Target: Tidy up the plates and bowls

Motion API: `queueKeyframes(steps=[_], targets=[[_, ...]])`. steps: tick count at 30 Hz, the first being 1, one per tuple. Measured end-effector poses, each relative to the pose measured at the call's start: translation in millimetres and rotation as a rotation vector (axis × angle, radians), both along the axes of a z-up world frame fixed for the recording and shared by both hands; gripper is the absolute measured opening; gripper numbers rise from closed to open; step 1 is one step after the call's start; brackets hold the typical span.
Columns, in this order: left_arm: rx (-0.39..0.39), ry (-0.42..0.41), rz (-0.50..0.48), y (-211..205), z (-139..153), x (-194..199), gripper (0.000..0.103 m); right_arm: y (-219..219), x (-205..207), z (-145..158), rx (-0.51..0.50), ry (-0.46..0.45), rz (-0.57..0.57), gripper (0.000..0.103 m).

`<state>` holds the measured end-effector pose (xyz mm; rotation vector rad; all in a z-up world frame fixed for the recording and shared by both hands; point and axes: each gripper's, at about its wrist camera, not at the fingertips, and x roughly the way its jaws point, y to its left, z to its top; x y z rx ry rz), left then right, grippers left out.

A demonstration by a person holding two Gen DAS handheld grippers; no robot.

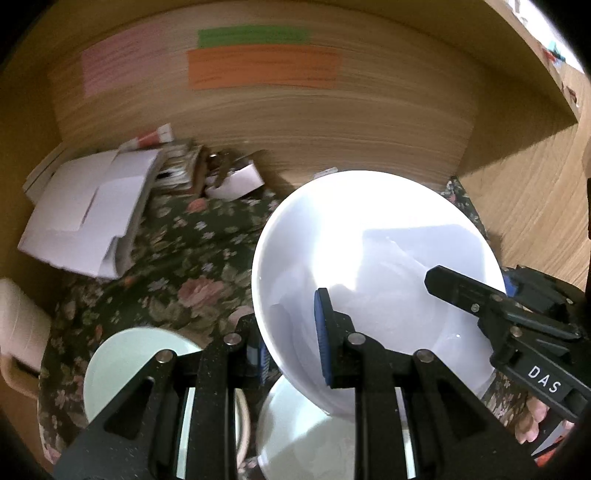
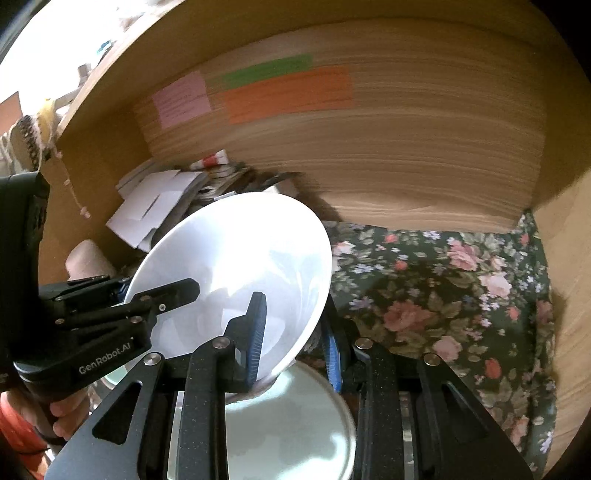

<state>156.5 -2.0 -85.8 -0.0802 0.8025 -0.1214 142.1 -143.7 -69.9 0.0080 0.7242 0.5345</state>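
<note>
Wood panels wall in this nook on the back and sides, with pink (image 1: 107, 61), green (image 1: 255, 36) and orange (image 1: 264, 68) paper strips stuck on the back one. A dark floral cloth (image 1: 177, 258) covers the surface. At the back left lies a loose heap of white papers (image 1: 88, 214) with small clutter behind it, blurred.

Both grippers have hold of the same white bowl (image 1: 373, 266), which is tilted up off the cloth with its hollow facing the cameras. The left gripper (image 1: 291, 347) pinches the rim at its lower left, one blue pad inside the bowl and the other outside, jaws closed onto the wall. The right gripper (image 2: 293, 343) does the same on the opposite side of the rim, one pad inside and one behind it.

Under the raised bowl sits a pale green dish (image 2: 291, 424), close below its lower edge; whether they touch I cannot tell. From the left camera a second white dish (image 1: 306, 439) shows directly beneath the bowl, with the pale green one (image 1: 129, 369) beside it on the left. A beige container (image 1: 20, 332) stands at the far left edge.
</note>
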Motion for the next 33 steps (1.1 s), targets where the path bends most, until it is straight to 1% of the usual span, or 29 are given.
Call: queueKeyframes(steps=[7, 18, 26, 33], targets=[[-0.01, -0.013, 0.061, 35.2, -4.0, -22.0, 0.021, 34.9, -10.0, -0.7, 0.005, -0.004, 0.065, 0.026], [-0.022, -0.013, 0.162, 89.0, -14.5, -51.9, 0.021, 86.2, -20.6, -3.6, 0.007, 0.003, 0.165, 0.026], [-0.022, -0.003, 0.218, 118.2, -24.8, -68.9, 0.021, 114.3, -24.4, -18.5, 0.005, 0.047, 0.22, 0.026], [-0.031, 0.027, 0.238, 133.6, -41.4, -75.7, 0.021, 126.7, -23.5, -32.1, -0.002, 0.094, 0.241, 0.026]])
